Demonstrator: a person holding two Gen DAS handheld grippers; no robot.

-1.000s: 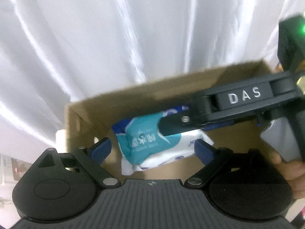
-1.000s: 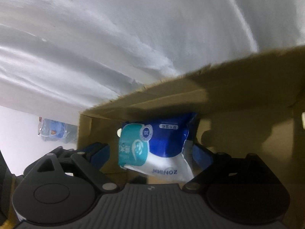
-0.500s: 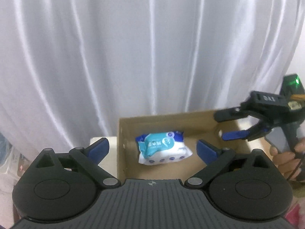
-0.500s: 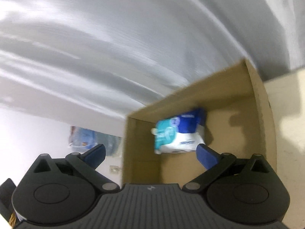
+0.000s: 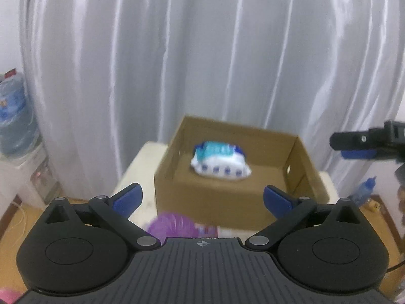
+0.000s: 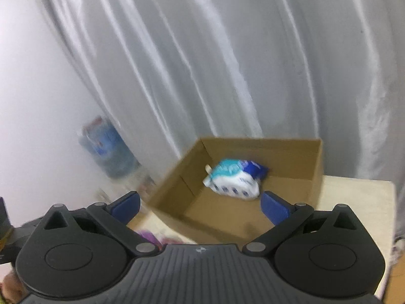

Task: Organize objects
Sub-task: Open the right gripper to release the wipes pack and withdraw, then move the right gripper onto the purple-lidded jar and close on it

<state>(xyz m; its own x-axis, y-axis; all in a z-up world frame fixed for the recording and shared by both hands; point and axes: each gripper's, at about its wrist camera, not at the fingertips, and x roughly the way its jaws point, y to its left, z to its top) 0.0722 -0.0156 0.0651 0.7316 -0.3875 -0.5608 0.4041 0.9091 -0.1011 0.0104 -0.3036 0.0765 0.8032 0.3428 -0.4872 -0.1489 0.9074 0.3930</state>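
Observation:
A blue, teal and white pack of wipes (image 5: pixel 220 162) (image 6: pixel 233 179) lies alone inside an open cardboard box (image 5: pixel 210 202) (image 6: pixel 278 152) on a pale table (image 5: pixel 141 162) (image 6: pixel 354 197). My left gripper (image 5: pixel 201 197) hangs in front of and above the box, its jaws opening with nothing between them. My right gripper (image 6: pixel 200 206) stands open and bare, back from the box; in the left wrist view the right gripper (image 5: pixel 354 147) shows at the right edge, level with the box's right wall. A blurred purple object (image 5: pixel 169 225) (image 6: pixel 149 236) lies on the table in front of the box.
A white curtain hangs behind the table. A blue water jug (image 5: pixel 15 116) (image 6: pixel 108 147) on a dispenser stands to the left. A blue bottle (image 5: pixel 364 190) shows low at the right, over a wooden floor.
Both grippers have let go of the wipes pack and pulled back and up out of the box. The pack now lies on the box floor and the whole box is in view.

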